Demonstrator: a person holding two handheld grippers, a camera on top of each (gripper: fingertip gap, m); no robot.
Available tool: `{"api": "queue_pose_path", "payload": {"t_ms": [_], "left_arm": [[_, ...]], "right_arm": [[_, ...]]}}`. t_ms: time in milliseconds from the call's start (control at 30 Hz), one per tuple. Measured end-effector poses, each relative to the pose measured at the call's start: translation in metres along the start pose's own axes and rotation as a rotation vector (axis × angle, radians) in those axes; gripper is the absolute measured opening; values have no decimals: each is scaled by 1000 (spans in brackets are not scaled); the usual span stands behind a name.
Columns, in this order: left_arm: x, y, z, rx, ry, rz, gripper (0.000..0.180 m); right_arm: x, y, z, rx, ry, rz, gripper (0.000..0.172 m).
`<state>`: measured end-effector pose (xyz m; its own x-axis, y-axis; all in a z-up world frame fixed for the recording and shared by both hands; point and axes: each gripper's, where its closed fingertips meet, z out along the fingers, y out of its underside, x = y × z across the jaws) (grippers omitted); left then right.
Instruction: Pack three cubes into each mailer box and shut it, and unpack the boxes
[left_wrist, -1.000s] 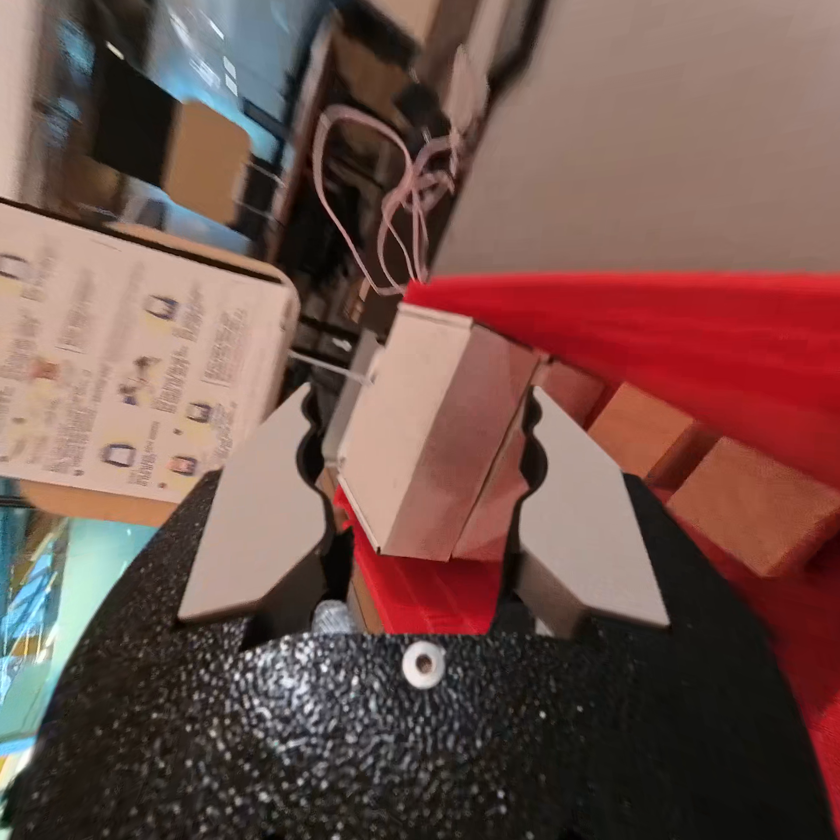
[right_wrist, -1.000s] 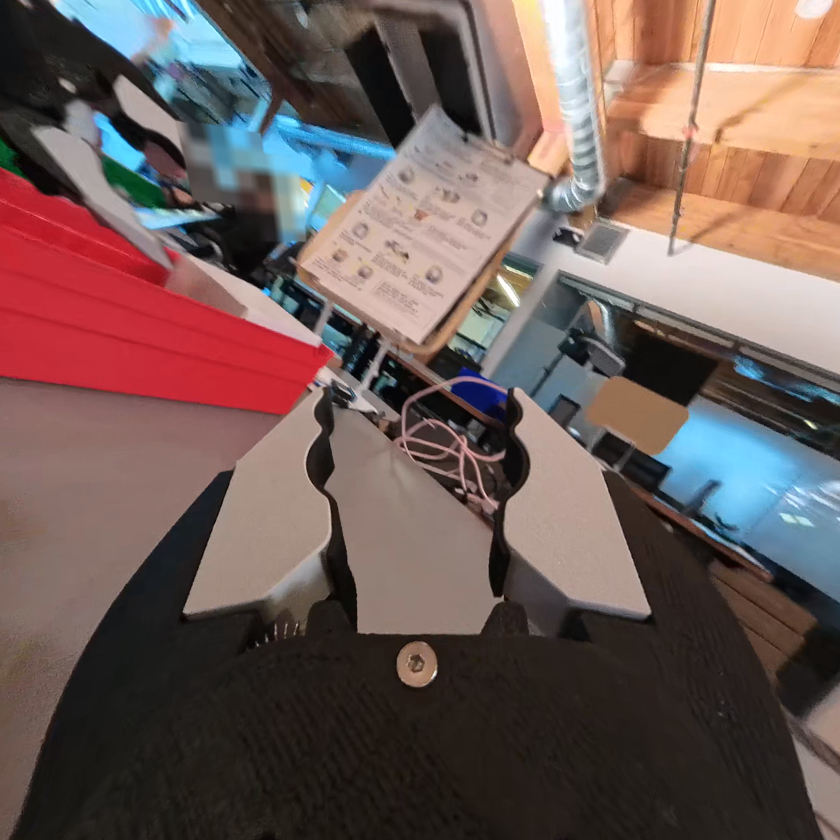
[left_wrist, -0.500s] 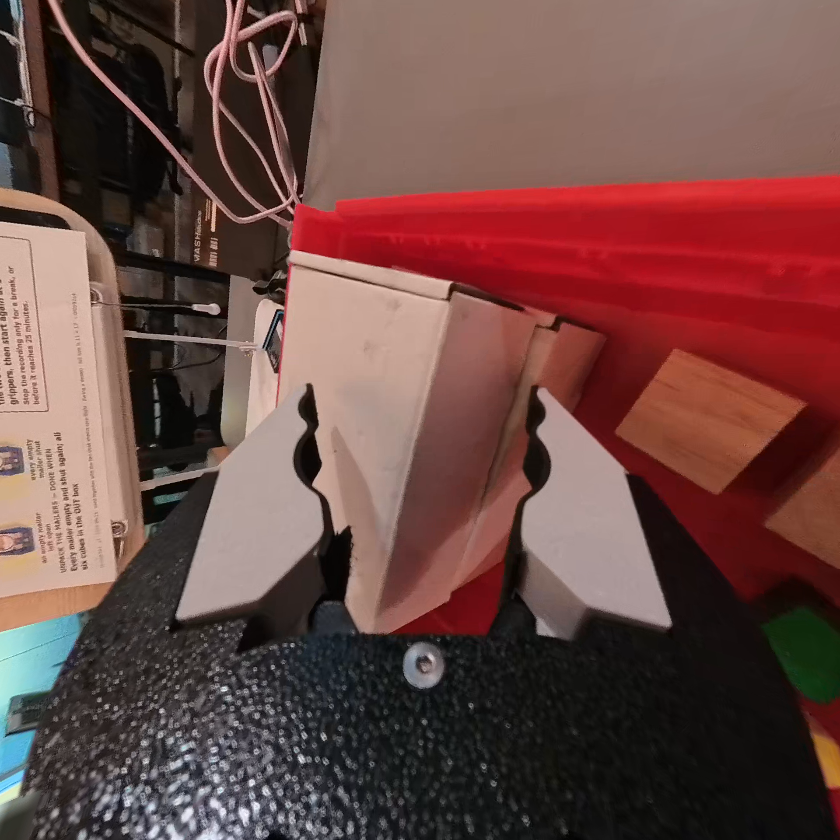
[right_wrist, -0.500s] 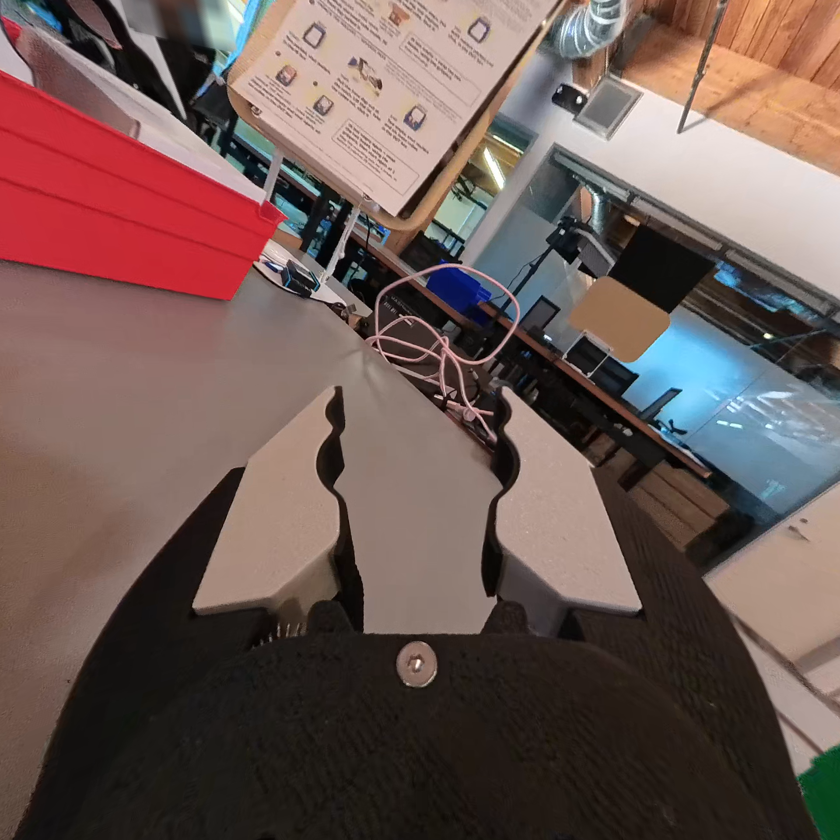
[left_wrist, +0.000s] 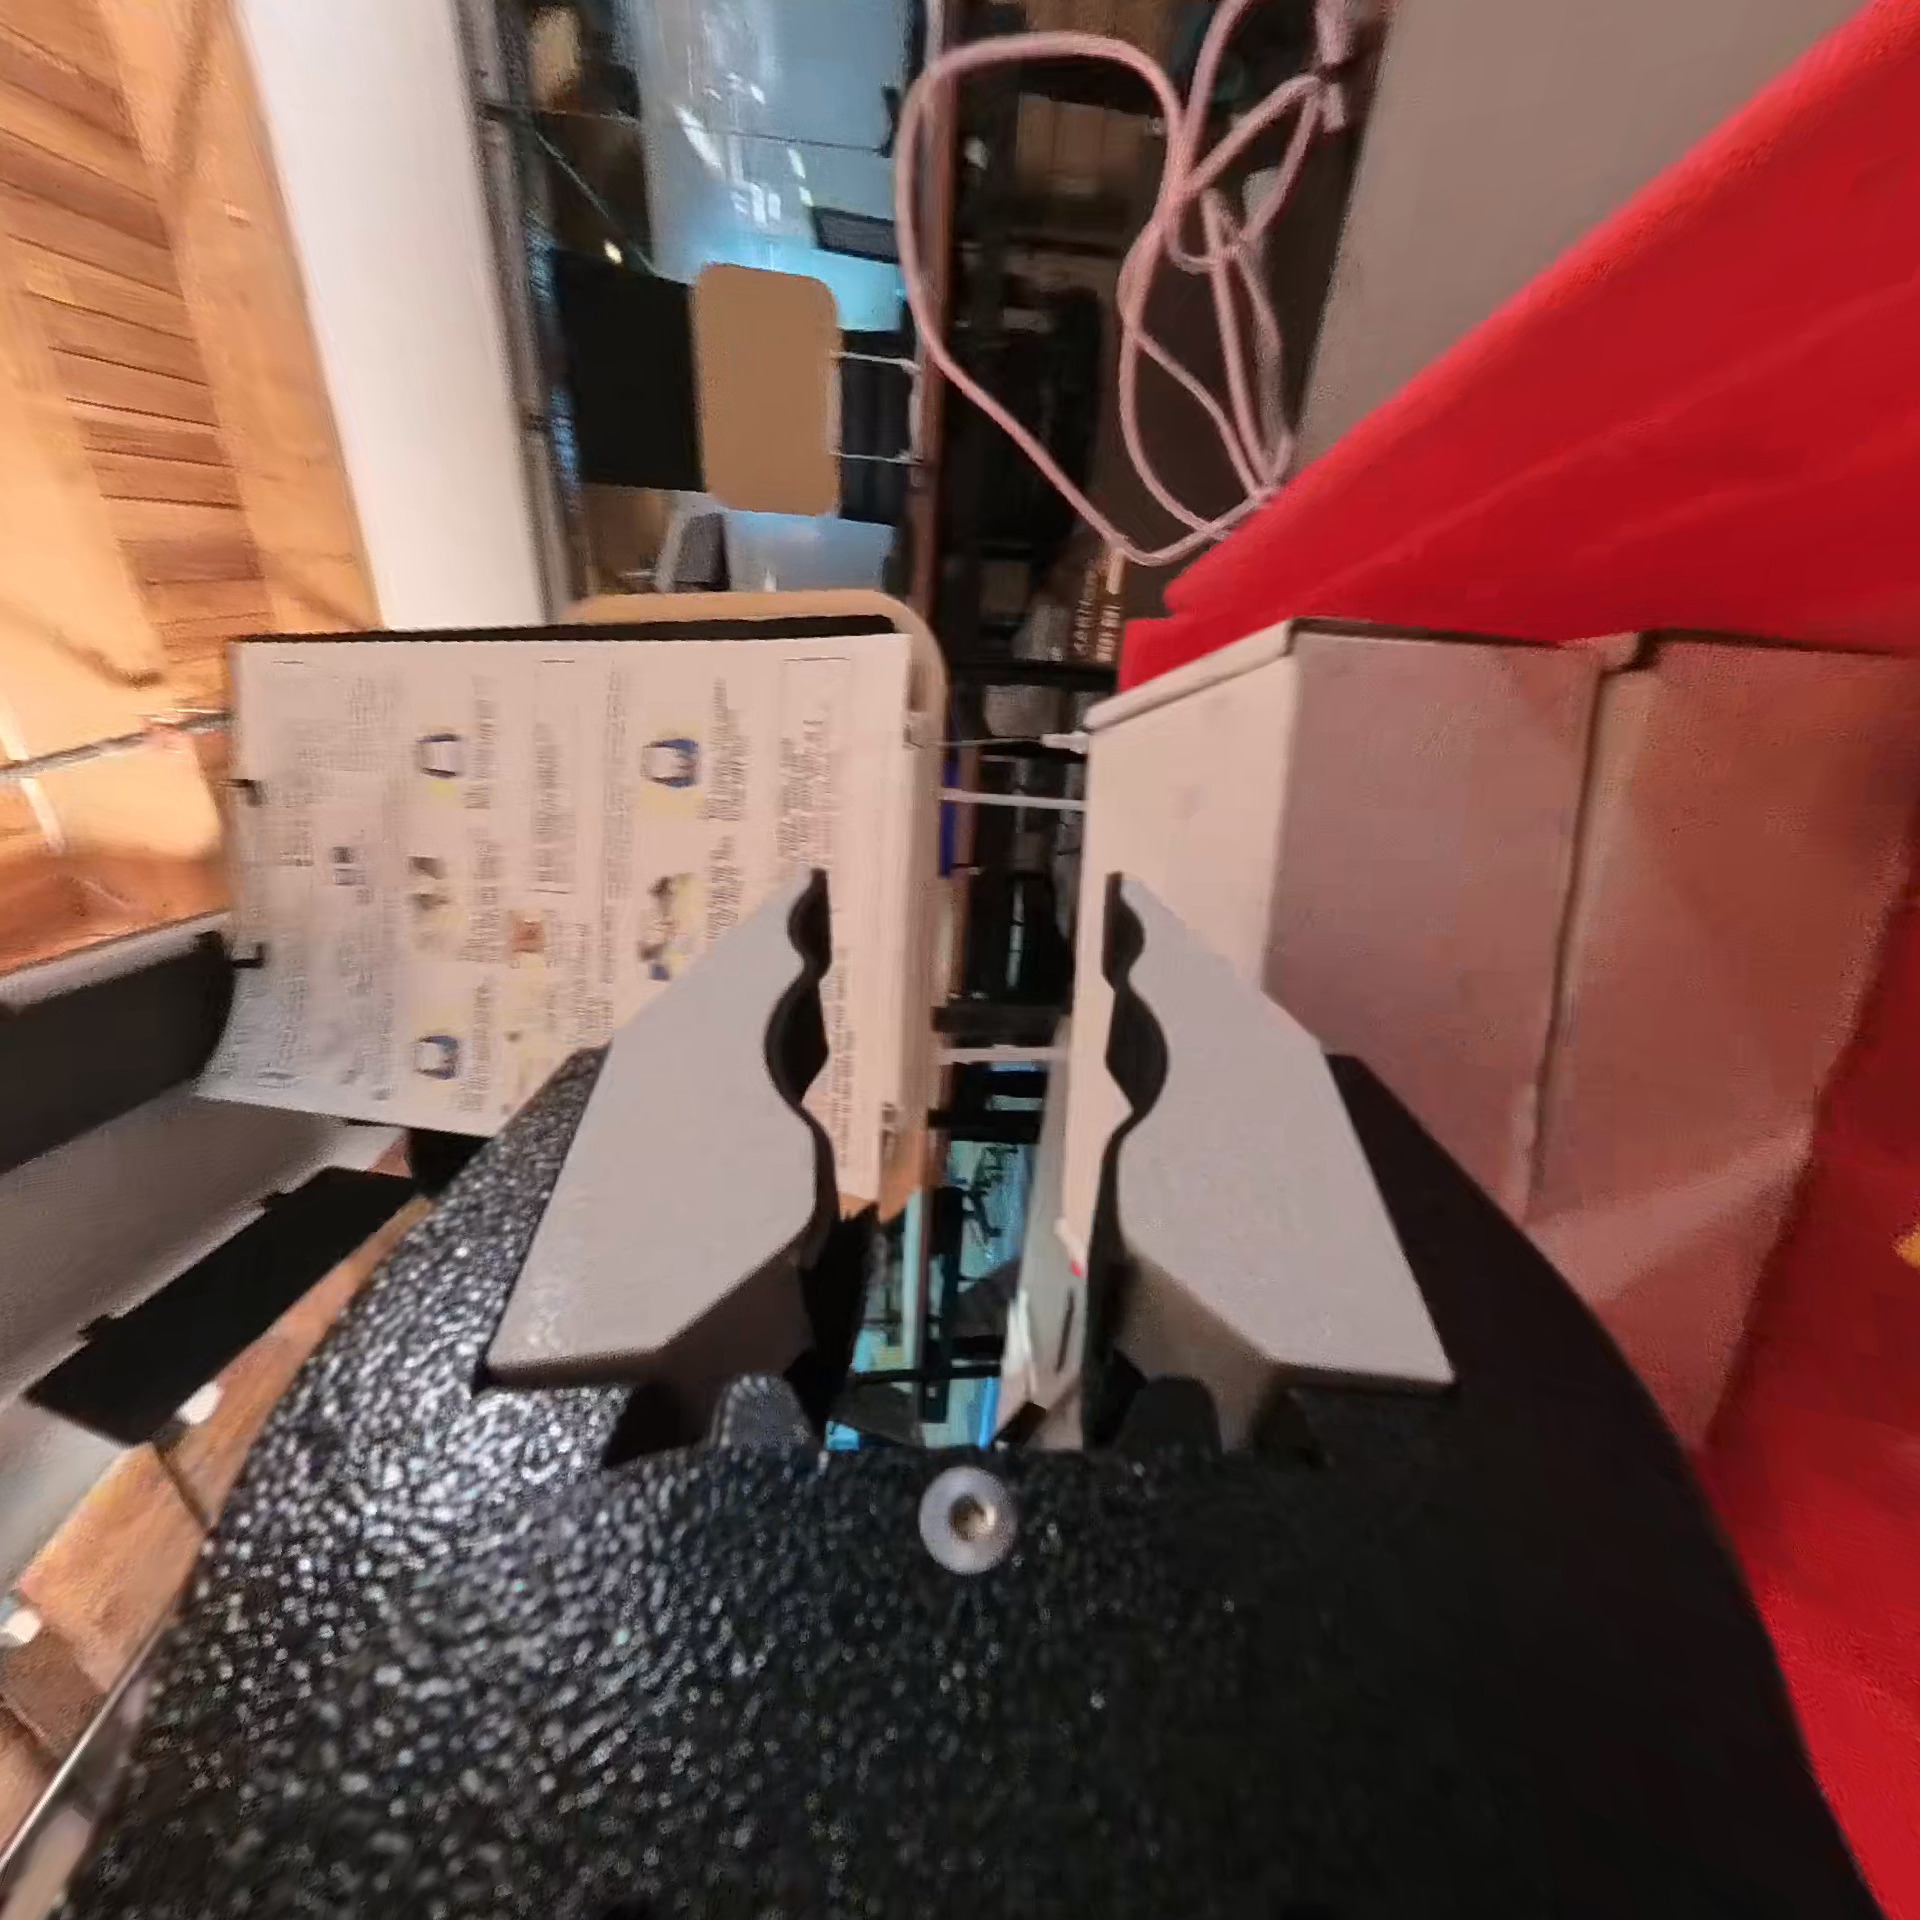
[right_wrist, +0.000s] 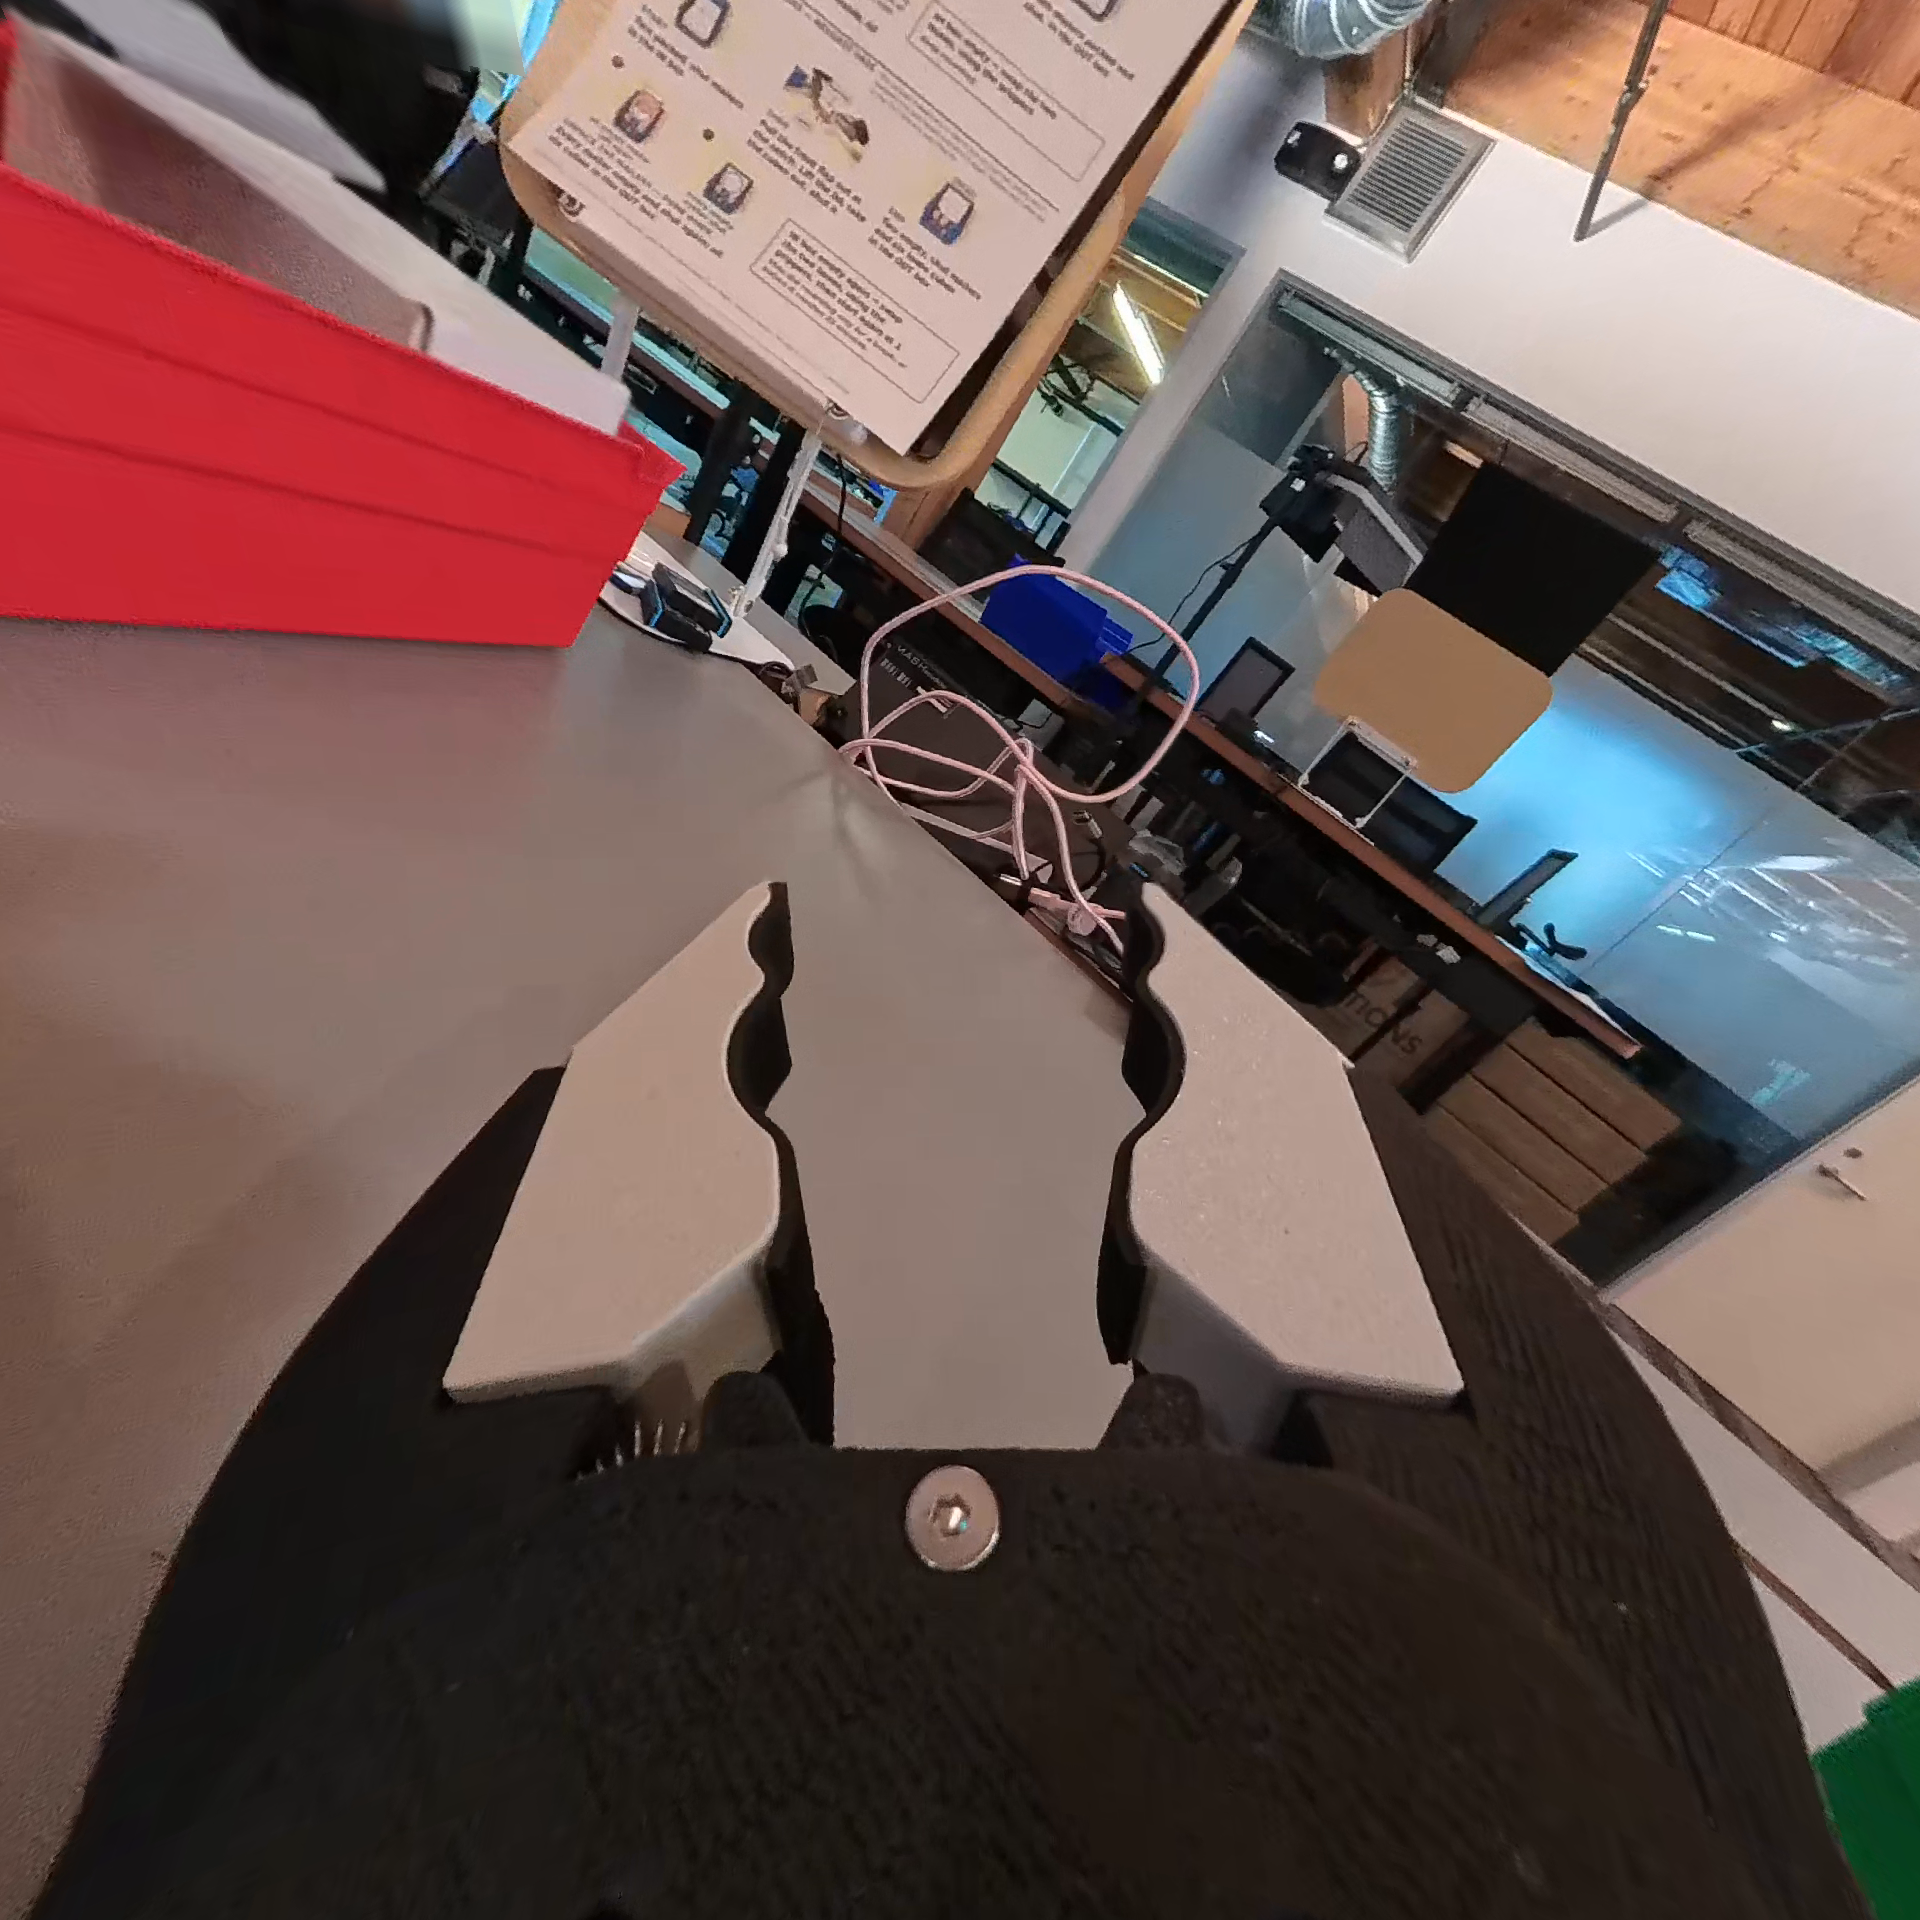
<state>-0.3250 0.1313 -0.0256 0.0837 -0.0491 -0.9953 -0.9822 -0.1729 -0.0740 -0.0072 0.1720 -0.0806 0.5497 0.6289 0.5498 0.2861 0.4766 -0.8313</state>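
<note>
In the left wrist view a white mailer box (left_wrist: 1403, 883) stands on edge in the red bin (left_wrist: 1662, 416). My left gripper (left_wrist: 966, 914) is open. Its right finger (left_wrist: 1226, 1122) lies in front of the box's left edge, and only background shows between the pads. No cubes show in either view. My right gripper (right_wrist: 961, 904) is open and empty, low over the grey table (right_wrist: 364, 883). The red bin (right_wrist: 260, 488) is to its left, with a pale box face (right_wrist: 187, 197) above the rim.
An instruction sheet on a wooden board hangs beyond the table edge (left_wrist: 561, 862) (right_wrist: 831, 177). A pink cable (right_wrist: 1029, 748) (left_wrist: 1195, 312) loops past the table's far edge. A green patch (right_wrist: 1870, 1818) shows at the bottom right.
The left view has swung left: the box that stood between the left jaws now sits at the right finger's side, and the jaws have narrowed. The wooden cubes have left the view. The right gripper has barely moved.
</note>
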Motion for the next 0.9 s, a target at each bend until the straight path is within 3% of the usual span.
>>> {"api": "queue_pose_path", "payload": {"t_ms": [100,167,233,300,367,400,533,900], "left_arm": [[11,1,5,4,30,-49,49],[18,-12,0,89,135,-218,53],[29,-20,-8,133,316,-385,70],[46,-10,-9,46,487,-464,86],[61,5,-9,-54,568,-411,102],[66,11,-8,-80,575,-360,110],[68,25,0,-131,504,-197,92],[25,20,4,-62,198,-47,87]], "right_arm": [[0,2,0,-9,-2,-4,62],[0,3,1,-15,-5,11,62],[0,5,2,-20,-15,27,62],[-3,7,4,-31,-32,33,61],[-6,7,4,-37,-43,26,61],[-7,7,4,-36,-46,21,60],[-10,6,4,-33,-59,7,59],[-11,7,5,-33,-75,25,57]]}}
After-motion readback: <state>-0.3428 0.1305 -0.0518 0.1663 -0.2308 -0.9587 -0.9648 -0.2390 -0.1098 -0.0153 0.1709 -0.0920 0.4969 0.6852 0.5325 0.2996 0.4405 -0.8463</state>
